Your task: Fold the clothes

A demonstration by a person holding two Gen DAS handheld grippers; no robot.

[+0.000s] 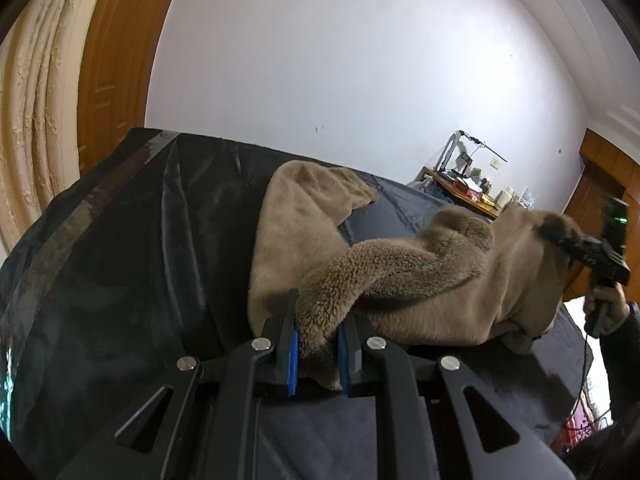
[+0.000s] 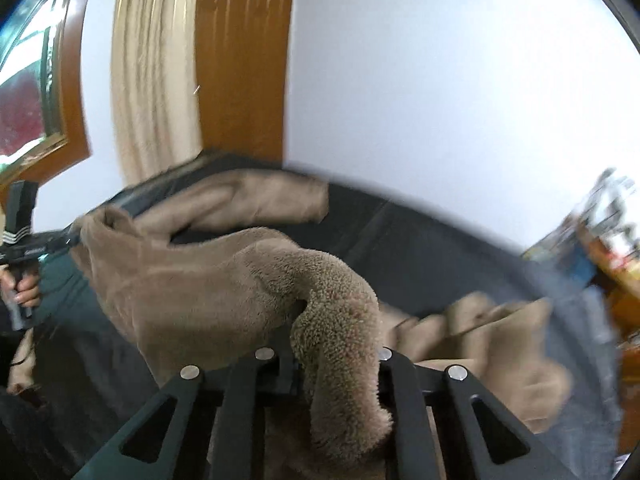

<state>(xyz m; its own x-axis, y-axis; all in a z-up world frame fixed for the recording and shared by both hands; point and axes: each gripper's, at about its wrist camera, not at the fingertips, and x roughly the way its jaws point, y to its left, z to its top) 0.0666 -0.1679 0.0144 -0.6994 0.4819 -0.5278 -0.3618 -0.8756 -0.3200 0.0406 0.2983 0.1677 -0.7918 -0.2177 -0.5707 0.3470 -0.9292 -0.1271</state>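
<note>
no writing can be read; a pale mark on the far gripper's body in the right wrist view is too blurred to make out. a dark, slightly shiny cloth (image 1: 120, 240) covers the surface, under a plain white wall (image 1: 360, 60), with a wooden door (image 1: 116, 60) and cream ribbed curtain (image 1: 36, 92) at upper left and a cluttered wooden desk (image 1: 464, 192) at right. the tan fleece garment (image 1: 400, 264) lies centre frame, plush and curly. the left gripper (image 1: 316, 354) is clamped on its edge between blue pads. the right gripper (image 2: 340, 376) also pinches a fleece fold, lifting it.
</note>
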